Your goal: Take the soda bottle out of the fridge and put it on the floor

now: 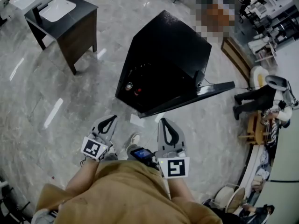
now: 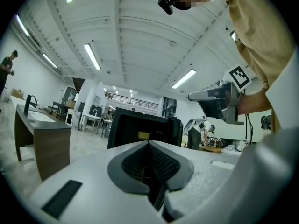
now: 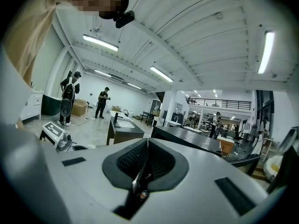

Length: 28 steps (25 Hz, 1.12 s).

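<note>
I'm on the approach: my left claw (image 1: 111,119) and right claw (image 1: 164,122) sit at bottom centre, both with jaws pressed together and holding nothing, short of the squat black fridge (image 1: 163,45) at mid-frame, its door (image 1: 208,92) swung open to the right. The soda bottle (image 1: 137,91) is, I judge, the red glint in the dark interior, so next I must spread one claw and reach inside. A dark wooden washstand with white basin (image 1: 60,13) stands upper left, well apart, and only a white paper scrap (image 1: 137,120) lies between.

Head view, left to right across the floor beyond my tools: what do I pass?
Sink cabinet → black fridge → person in black, bending over at the right.
</note>
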Motion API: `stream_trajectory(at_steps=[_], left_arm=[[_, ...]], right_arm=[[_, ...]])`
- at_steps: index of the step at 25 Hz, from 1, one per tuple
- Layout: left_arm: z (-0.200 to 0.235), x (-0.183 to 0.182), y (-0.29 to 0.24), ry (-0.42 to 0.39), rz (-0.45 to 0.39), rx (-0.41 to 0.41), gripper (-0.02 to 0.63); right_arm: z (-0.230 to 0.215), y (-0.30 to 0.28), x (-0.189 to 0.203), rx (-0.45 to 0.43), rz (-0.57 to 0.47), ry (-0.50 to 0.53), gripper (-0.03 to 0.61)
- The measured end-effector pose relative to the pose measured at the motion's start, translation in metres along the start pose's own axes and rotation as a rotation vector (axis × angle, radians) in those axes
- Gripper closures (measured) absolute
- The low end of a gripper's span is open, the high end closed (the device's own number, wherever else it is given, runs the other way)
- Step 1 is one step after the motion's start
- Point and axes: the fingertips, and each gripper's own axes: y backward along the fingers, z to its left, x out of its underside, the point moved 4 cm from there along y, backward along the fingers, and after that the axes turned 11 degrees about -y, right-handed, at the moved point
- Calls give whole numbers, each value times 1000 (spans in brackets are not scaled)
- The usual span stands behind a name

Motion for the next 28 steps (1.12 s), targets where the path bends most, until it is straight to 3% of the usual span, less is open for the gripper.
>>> stream_trajectory(at_steps=[5,11,14,20,28], left_arm=[[2,3,-18,-25,51,-27,618],[-4,13,-55,-19,127,-36,619],[4,19,-80,-6,141,-70,620],[9,31,-133,-44,109,-108,620],[46,118,-162,-23,134,-151,618]], right_arm=[[-22,-26,23,-72,12,-23,577],[-59,-65,61,-151,95,60,577],[-71,-82,85,-185,155,90,577],[-96,-108,138,-237,184,37,577],[-95,-171,234,-225,258,-6,575]])
